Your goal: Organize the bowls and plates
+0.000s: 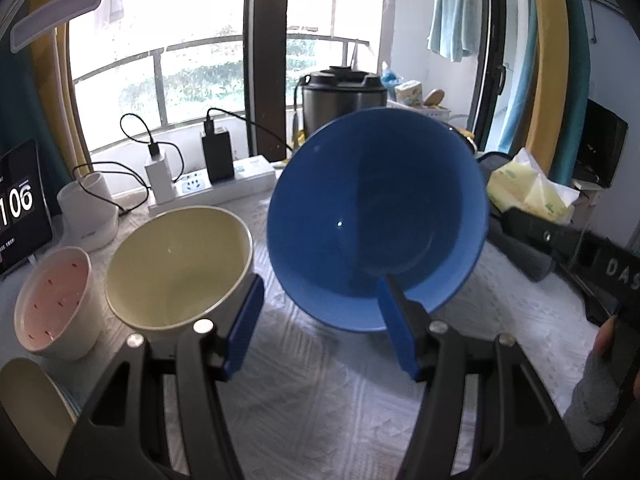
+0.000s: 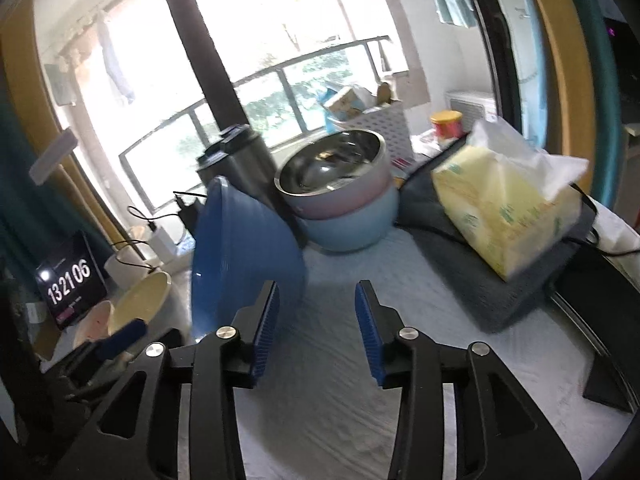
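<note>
The fingers of the left gripper stand spread with nothing pinched between the ribbed blue pads. The right-hand one overlaps the lower rim of the blue bowl; I cannot tell whether it touches.

Near the table's left edge sits a small white cup with a pink speckled inside. Just beside it is a cream bowl, upright, matte, deep and round-walled. Next comes the blue bowl, tipped steeply on its edge near the middle of the quilted white cloth, its mouth facing the left camera. It is glossy, smooth and rigid, with a thin flared rim.

The right gripper also has its fingers apart and empty, and the blue bowl stands just left of them. Toward the far edge a steel-lined pink bowl nests in a pale blue bowl, with a soft yellow tissue pack to the right.

The blue bowl looks light to moderate in weight, hard, probably breakable and slippery under the pads. Balanced on edge, it seems liable to roll or drop flat. The rim is the sensible hold, one pad inside the wall and one outside, pinched firmly.
</note>
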`<state>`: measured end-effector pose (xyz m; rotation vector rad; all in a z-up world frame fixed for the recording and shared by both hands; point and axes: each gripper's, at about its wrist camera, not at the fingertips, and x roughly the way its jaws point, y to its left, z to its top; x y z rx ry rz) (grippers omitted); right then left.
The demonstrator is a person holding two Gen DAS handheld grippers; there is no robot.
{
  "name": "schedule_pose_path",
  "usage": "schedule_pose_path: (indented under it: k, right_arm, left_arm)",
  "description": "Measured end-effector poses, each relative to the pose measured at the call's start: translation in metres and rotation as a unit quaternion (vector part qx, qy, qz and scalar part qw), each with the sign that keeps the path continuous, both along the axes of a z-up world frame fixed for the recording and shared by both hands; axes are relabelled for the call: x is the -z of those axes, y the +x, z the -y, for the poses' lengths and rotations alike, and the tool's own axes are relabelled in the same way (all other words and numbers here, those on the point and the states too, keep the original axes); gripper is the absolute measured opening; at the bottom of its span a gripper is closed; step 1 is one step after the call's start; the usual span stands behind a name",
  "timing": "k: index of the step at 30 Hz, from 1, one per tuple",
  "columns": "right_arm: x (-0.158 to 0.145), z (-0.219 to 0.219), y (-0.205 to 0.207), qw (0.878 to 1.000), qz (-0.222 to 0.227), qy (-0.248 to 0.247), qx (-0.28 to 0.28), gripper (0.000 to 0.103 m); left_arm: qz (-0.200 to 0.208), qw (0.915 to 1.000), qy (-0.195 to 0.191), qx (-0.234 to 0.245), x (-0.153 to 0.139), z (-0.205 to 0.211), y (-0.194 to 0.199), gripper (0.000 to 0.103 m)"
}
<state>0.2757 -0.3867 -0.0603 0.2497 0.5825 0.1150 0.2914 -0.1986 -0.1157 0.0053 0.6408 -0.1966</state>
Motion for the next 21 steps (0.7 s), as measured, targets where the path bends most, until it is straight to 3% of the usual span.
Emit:
schedule_pose_path:
  k: [10,14,16,21]
  right_arm:
    - [-0.006,-0.017,0.015,1.000,0.009,0.015,-0.024,0.047]
    - [-0.018,-0.014,0.008,0.999,0.038,0.019,-0.015,0.047]
    - [-0.024,-0.015,0.006,0.998,0.047,0.021,-0.018,0.053]
    - [-0.013,-0.027,0.018,0.999,0.020,-0.029,-0.017,0.056]
  left_arm:
    - [-0.021,0.9998,0.003,0.002,0.011,0.001,0.009,0.060]
    - [-0.022,0.9998,0.003,0.005,0.013,0.001,0.009,0.060]
    - [-0.023,0.9997,0.002,0.005,0.014,0.002,0.010,0.060]
    - [-0.024,0.9997,0.003,0.008,0.014,0.004,0.009,0.060]
